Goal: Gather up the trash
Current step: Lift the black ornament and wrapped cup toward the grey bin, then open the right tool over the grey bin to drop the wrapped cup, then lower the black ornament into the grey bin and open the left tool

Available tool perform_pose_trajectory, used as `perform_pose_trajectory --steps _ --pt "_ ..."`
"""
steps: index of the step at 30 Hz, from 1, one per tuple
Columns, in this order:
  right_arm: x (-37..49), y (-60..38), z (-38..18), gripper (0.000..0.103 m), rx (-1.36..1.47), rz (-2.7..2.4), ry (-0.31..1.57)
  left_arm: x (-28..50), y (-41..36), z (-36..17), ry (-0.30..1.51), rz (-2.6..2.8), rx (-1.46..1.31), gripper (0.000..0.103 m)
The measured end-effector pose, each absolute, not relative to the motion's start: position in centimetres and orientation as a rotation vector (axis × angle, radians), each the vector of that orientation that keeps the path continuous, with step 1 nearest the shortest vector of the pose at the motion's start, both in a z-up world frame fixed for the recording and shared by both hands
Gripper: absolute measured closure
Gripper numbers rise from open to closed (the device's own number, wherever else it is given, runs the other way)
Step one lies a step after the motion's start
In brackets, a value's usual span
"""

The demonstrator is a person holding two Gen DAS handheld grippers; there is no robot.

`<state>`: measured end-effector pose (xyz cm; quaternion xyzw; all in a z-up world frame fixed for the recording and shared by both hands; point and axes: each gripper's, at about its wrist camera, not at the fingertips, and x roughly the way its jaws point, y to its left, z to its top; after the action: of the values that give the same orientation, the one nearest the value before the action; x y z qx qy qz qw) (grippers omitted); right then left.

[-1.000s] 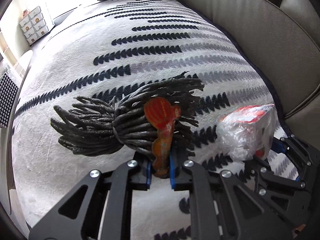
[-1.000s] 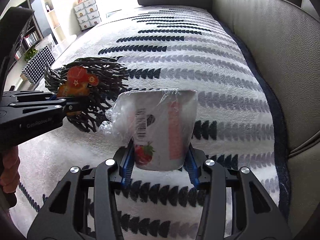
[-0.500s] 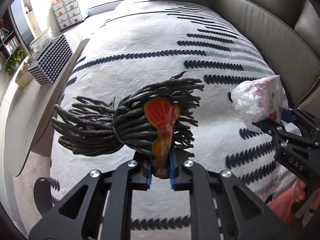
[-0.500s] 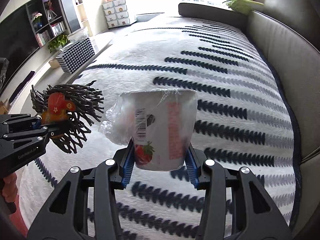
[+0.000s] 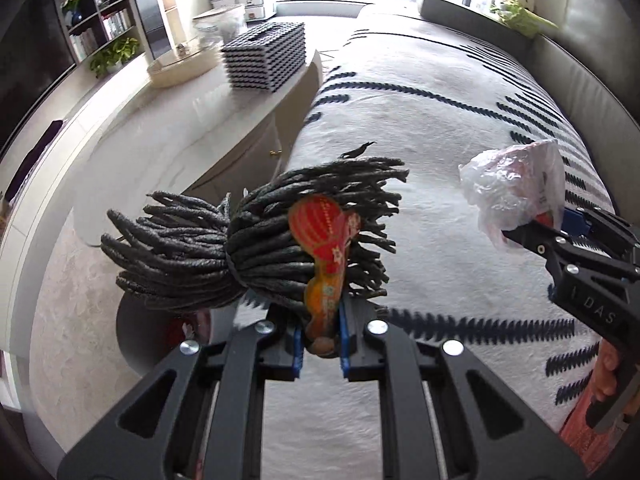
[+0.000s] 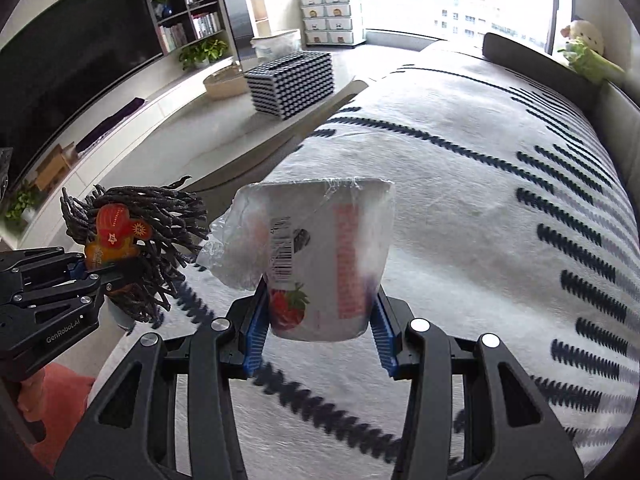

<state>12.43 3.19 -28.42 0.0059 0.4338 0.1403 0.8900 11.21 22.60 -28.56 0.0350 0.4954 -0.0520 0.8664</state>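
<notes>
My left gripper [image 5: 320, 346] is shut on a red and orange wrapper [image 5: 324, 252] tied to a bundle of dark grey cords [image 5: 208, 248], held in the air above the sofa's front edge. It also shows in the right wrist view [image 6: 90, 266], at the left. My right gripper [image 6: 318, 334] is shut on a white strawberry yogurt cup [image 6: 320, 256] with crumpled clear film at its top, held above the striped blanket [image 6: 460, 184]. In the left wrist view the cup [image 5: 516, 192] and right gripper [image 5: 556, 228] are at the right.
A grey leather sofa back [image 5: 592, 76] runs along the right. A pale coffee table [image 5: 160, 128] with a black-and-white checked box [image 5: 264, 56] and a tray stands left. A round grey bin [image 5: 160, 332] sits on the floor below my left gripper. Shelves and a TV line the far wall.
Both grippers have risen and swung left with their loads, away from the blanket toward the sofa's front edge. The coffee table, floor and bin have come into view.
</notes>
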Motion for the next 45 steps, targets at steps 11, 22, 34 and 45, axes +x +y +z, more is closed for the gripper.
perform_pose_trajectory --steps 11,22,34,45 --pt "12.6 20.1 -29.8 0.059 -0.081 0.491 0.924 7.1 38.9 -30.0 1.033 0.23 -0.061 0.089" --pt "13.5 30.6 -31.3 0.059 -0.144 0.575 0.927 5.9 48.2 -32.7 1.034 0.529 -0.238 0.088" --pt "15.9 37.5 -36.4 0.059 -0.209 0.624 1.017 6.7 50.5 -35.6 1.058 0.637 -0.317 0.088" --pt "16.4 40.3 -37.7 0.036 -0.232 0.655 1.016 7.4 51.8 -37.0 1.09 0.65 -0.359 0.088"
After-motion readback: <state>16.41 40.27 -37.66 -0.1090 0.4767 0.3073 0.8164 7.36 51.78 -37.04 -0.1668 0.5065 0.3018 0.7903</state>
